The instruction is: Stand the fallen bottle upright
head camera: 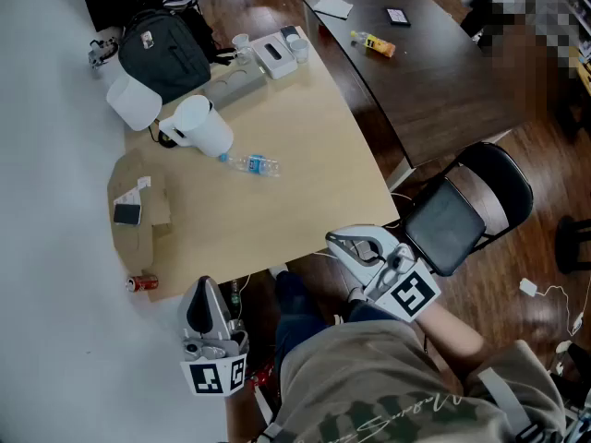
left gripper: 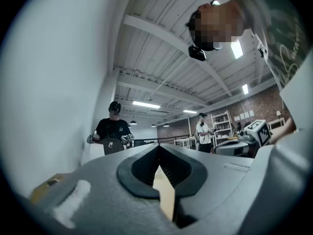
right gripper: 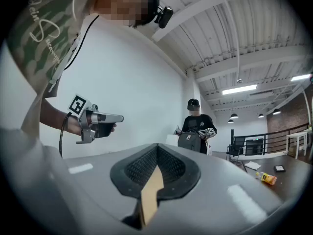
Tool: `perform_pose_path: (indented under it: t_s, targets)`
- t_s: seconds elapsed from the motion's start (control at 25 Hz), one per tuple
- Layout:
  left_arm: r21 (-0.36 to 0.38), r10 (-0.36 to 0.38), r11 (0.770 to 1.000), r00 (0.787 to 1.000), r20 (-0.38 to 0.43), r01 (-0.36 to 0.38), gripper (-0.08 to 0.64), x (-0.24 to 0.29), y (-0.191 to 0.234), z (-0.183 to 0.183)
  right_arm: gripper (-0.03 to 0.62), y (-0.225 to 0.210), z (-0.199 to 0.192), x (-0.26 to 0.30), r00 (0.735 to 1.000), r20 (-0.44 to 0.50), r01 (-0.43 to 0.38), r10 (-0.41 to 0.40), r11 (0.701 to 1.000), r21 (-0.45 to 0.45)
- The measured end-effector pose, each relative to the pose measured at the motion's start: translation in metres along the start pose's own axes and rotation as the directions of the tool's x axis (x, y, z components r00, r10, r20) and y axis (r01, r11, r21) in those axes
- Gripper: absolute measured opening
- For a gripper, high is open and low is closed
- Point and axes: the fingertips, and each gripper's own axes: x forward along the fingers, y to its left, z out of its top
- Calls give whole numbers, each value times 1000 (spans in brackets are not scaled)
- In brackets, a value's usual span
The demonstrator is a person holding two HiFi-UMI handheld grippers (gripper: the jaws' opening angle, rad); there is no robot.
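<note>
Your bottle point(head camera: 251, 164) lies on its side on the worktop point(head camera: 305, 173), just beside the white jug point(head camera: 201, 125). It's clear thin plastic, so probably light, slick and easily dented. Take it gently round the mid-body. Left claw point(head camera: 205, 289) and right claw point(head camera: 334, 241), both pressed together and empty, hang well apart from the jug.

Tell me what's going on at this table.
A person stands at the near edge of the light wooden table, holding a two-jaw gripper in each hand. The left gripper and the right gripper are both held level, with jaws closed and nothing between them. The clear plastic water bottle with a blue cap lies on its side farther back on the table, beside a white jug. Neither gripper is near it, so standing it up has not started.
</note>
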Motion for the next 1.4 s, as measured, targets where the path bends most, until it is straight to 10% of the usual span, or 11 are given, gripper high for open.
perform_pose_path:
  t_s: [0.48,0.96,1.28,1.32,1.36,1.4]
  targets:
    - [-47,-176,983,984,-12,176,3,85,136,-18,3,-18,12,177,994,6,111,-112,993,29]
    - [-211,-115,971,993,-16,109,3,100,193,-30,3,-22,-22,263,991,-133,-28,22,999,-42]
    - [-197,-80,978,996,-26,74,3,116,211,-35,15,-40,-93,312,893,-438,-174,108,978,-115]
    - [-193,-80,979,996,-29,73,3,120,211,-34,94,-46,-111,318,869,-480,-193,118,975,-109]
    - [-188,-80,980,996,-31,72,3,124,212,-34,307,-51,-131,325,841,-523,-216,134,971,-98]
    - [-183,-79,980,996,-33,72,3,127,214,-34,348,-56,-153,331,811,-566,-237,147,967,-88]
